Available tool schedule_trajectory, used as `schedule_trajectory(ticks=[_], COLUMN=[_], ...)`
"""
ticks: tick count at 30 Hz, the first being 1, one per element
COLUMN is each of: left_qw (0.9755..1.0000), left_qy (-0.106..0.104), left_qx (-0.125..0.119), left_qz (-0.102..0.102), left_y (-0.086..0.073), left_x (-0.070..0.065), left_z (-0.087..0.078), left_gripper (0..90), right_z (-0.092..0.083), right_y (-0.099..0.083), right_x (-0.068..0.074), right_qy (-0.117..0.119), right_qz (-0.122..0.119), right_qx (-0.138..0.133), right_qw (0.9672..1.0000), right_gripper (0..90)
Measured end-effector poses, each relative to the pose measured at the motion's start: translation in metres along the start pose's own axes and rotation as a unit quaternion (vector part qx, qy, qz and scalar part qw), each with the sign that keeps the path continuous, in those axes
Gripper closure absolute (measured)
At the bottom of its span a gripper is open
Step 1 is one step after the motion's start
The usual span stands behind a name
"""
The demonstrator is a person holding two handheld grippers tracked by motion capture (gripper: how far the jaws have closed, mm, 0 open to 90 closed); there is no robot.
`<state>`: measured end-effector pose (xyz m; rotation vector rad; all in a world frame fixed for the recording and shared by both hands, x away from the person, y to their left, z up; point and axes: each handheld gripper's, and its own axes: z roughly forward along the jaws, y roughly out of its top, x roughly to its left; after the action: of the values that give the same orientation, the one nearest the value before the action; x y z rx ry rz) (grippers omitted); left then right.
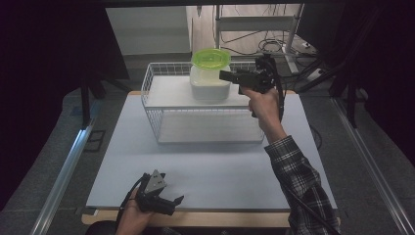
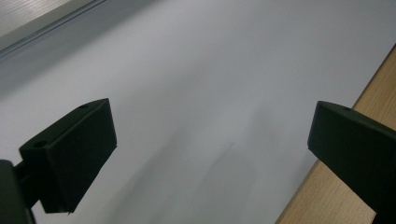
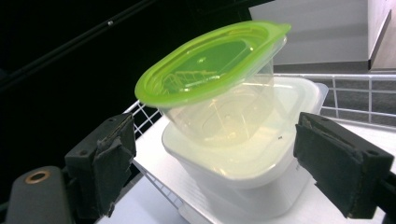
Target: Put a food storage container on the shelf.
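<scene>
High view, near edge first: the left gripper (image 1: pixel 172 199) rests in the person's hand at the near left corner of the table (image 1: pixel 220 171), its jaws pointing right along that edge. In the left gripper view its two black jaws stand wide apart with bare table top between them; it is released and holds nothing, and it lies well apart from the work.

Farther back, a white wire rack (image 1: pixel 161 115) stands toward the far edge of the table. On its top shelf, near the far right corner of the rack, sits a white tub (image 1: pixel 209 85), and nested in the tub's mouth is a clear container with a green lid (image 1: pixel 211 58).

The right gripper (image 1: pixel 226 76) is plainly the nearer one. It is held level at the right side of the tub, jaws pointing left at it, with the jaw tips just beside the tub's right wall. From these tongs the stacked pair lies straight ahead along the line of the jaws.

In the right gripper view the lidded container (image 3: pixel 212 70) sits tilted, its green lid sloping up toward the right, its clear body resting loosely inside the white tub (image 3: pixel 243 182). The worn pads (image 3: pixel 109 163) stand on either side of the tub, spread wide, and neither presses on it. The right gripper is released, empty, with the tub framed between its jaws. Whether a pad brushes the wall cannot be told.
</scene>
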<state>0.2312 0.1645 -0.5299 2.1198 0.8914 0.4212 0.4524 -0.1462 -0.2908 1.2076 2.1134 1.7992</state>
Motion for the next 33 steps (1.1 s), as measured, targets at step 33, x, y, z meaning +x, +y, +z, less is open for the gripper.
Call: schedule_trajectory(ticks=[33], left_qw=[0.9999], left_qy=[-0.006], left_qx=[-0.004], left_qz=[-0.011], left_y=[0.001], left_x=[0.000], left_z=[-0.001], left_gripper=[1.4], right_z=[-0.020], right_y=[-0.056], right_x=[0.024], right_qy=[-0.007], right_qz=[-0.104], right_qx=[0.037], right_qw=[0.9938], right_gripper=[9.4])
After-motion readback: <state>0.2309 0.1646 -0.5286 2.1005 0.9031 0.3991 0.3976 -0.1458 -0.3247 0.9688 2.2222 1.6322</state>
